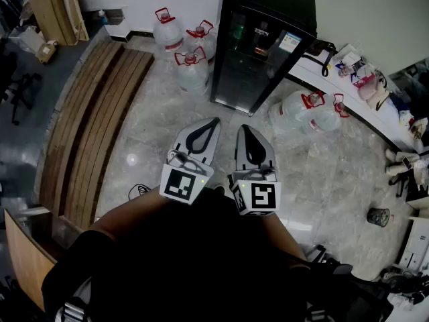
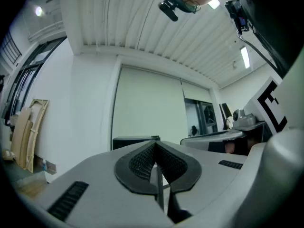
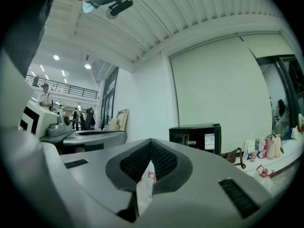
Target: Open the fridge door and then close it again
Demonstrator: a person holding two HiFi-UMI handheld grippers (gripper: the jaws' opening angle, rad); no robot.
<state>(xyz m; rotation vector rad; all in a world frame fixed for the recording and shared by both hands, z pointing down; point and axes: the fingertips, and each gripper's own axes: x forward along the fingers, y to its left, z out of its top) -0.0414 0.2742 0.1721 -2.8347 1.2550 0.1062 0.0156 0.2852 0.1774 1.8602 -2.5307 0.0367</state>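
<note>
The black fridge (image 1: 265, 42) with a glass door stands against the far wall, its door closed. It shows small in the right gripper view (image 3: 198, 137), and only its top edge (image 2: 135, 139) shows in the left gripper view. My left gripper (image 1: 214, 121) and right gripper (image 1: 242, 127) are held side by side, level, over the marble floor, pointing toward the fridge and well short of it. Both are shut, tips meeting, with nothing between them (image 2: 154, 144) (image 3: 151, 141).
Several large water jugs stand on the floor to the left of the fridge (image 1: 191, 69) and to its right (image 1: 301, 109). A wooden slatted bench (image 1: 100, 126) runs along the left. A white counter (image 1: 348, 89) with bags lies at the right. A small cup (image 1: 379, 216) sits on the floor.
</note>
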